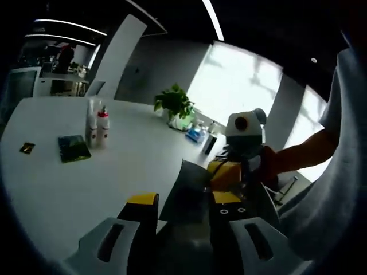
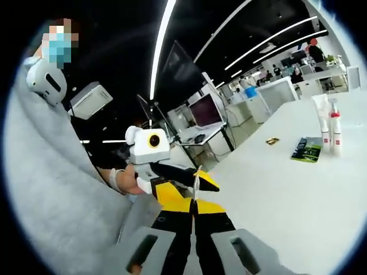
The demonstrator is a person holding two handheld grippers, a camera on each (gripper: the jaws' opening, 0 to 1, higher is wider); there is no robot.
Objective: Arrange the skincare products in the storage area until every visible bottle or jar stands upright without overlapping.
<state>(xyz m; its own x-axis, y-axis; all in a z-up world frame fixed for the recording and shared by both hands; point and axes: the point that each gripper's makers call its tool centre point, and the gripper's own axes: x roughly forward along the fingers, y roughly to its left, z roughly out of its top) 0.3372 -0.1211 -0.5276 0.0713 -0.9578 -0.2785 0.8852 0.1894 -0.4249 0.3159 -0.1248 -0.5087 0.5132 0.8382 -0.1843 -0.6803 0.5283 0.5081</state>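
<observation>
**Both tongs meet at the near edge; the bottles stand far off on the table**

In the left gripper view, the left gripper (image 1: pixel 179 209) has its two yellow-tipped jaws spread apart, with a dark flat sheet (image 1: pixel 192 189) showing in the gap between them. Whether the jaws touch that sheet I cannot tell. Just beyond, coming in from the right, is the right gripper (image 1: pixel 229 175), held by a person's hand (image 1: pixel 269 163) with a bare forearm and a grey sleeve behind it.

In the right gripper view, the right gripper (image 2: pixel 194 215) has its black-and-yellow jaws pressed together, only a thin dark line between them; nothing can be made out in their grip. Right at their tips sits the left gripper (image 2: pixel 189 177), coming in from the left, gripped by a hand (image 2: pixel 129 182) of the person in a grey top.

Farther out on the white table (image 1: pixel 69 189), the skincare bottles (image 1: pixel 96 127) stand upright, close together, one with a red cap. Just beside them lies a dark green packet (image 1: pixel 73 148), flat, and farther left a small dark sachet (image 1: pixel 26 148). A potted plant (image 1: pixel 175 106) stands near the far edge by the window, with a few small items beside it.
</observation>
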